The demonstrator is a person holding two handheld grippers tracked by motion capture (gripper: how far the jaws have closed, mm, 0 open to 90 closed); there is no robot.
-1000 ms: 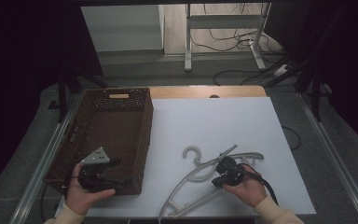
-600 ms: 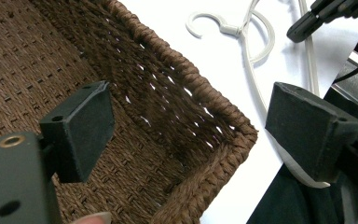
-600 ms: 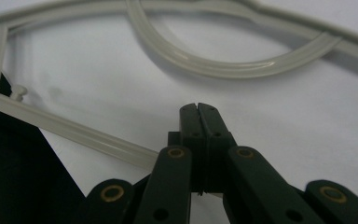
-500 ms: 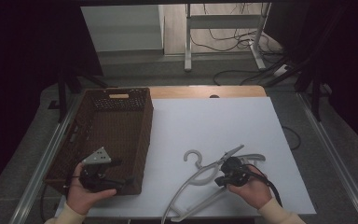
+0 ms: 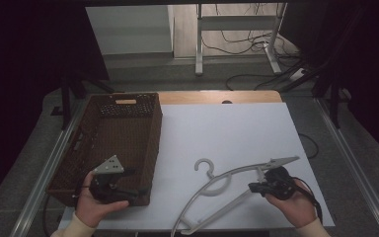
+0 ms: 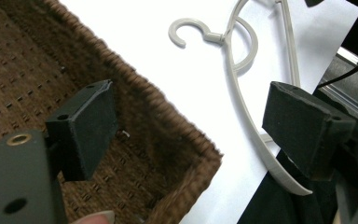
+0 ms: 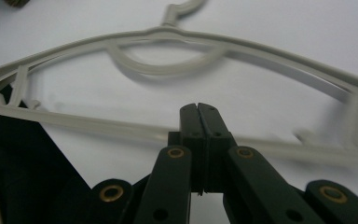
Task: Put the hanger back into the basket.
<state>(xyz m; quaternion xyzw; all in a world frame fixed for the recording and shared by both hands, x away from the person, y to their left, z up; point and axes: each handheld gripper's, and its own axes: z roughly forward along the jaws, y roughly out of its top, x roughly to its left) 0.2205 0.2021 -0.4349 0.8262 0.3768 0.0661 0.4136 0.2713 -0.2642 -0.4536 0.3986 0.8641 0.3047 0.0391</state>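
1. I see the white table (image 5: 227,128) with a brown woven basket (image 5: 113,143) along its left side and a pale plastic hanger (image 5: 227,180) near the front edge, to the right of the basket, one end past the table's edge.
2. My right gripper (image 5: 256,187) sits at the hanger's lower bar, its jaws pressed together on that bar (image 7: 98,123).
3. My left gripper (image 5: 128,190) rests at the basket's near right corner, jaws spread wide and holding nothing, one over the basket, the other outside it.
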